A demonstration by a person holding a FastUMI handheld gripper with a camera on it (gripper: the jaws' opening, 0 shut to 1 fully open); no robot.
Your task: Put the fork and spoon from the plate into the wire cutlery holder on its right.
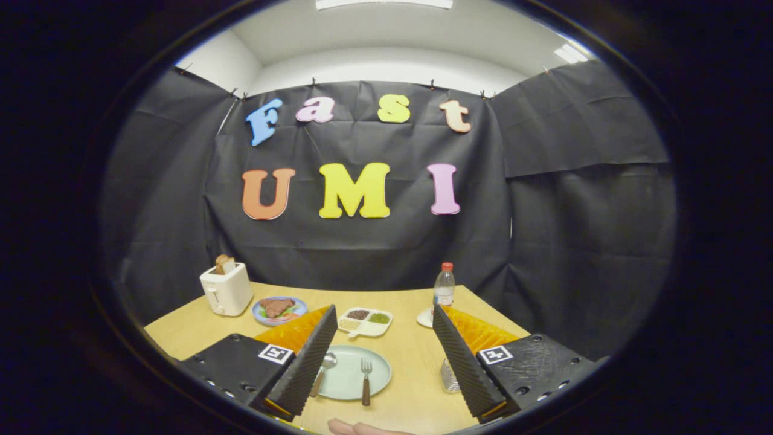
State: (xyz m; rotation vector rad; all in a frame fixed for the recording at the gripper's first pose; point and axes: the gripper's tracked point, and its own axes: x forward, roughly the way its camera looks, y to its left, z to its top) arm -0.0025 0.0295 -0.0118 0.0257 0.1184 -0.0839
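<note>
— Where does the claw [381, 356] stand?

— Its two fingers [311, 359] are spread wide apart above the wooden tabletop [416, 386], with nothing held between them. Neither finger touches anything.

— And the cutlery?

— Both pieces lie on the pale green plate [347, 370], which sits on the tabletop in the gap between the fingers, nearer the left one. The fork [366, 380] lies on the plate's right part, tines pointing away, its dark handle reaching the near rim. The spoon [324, 367] lies on the left part, bowl pointing away; its handle runs just beside the left finger, which partly hides it.

— The wire cutlery holder [449, 376]?

— To the right of the plate, apart from it, standing on the tabletop. The right finger covers most of it, so only a strip of its mesh side shows.

— What lies beyond?

— A divided dish [366, 322] with three small fillings just past the plate, a blue plate of food [279, 309] to its left, and a white toaster [226, 290] with bread in its slot farther left. On the right, a clear bottle [444, 285] with a red cap stands by a small white saucer [426, 318]. Part of a hand [356, 428] shows at the near edge of the tabletop.
</note>
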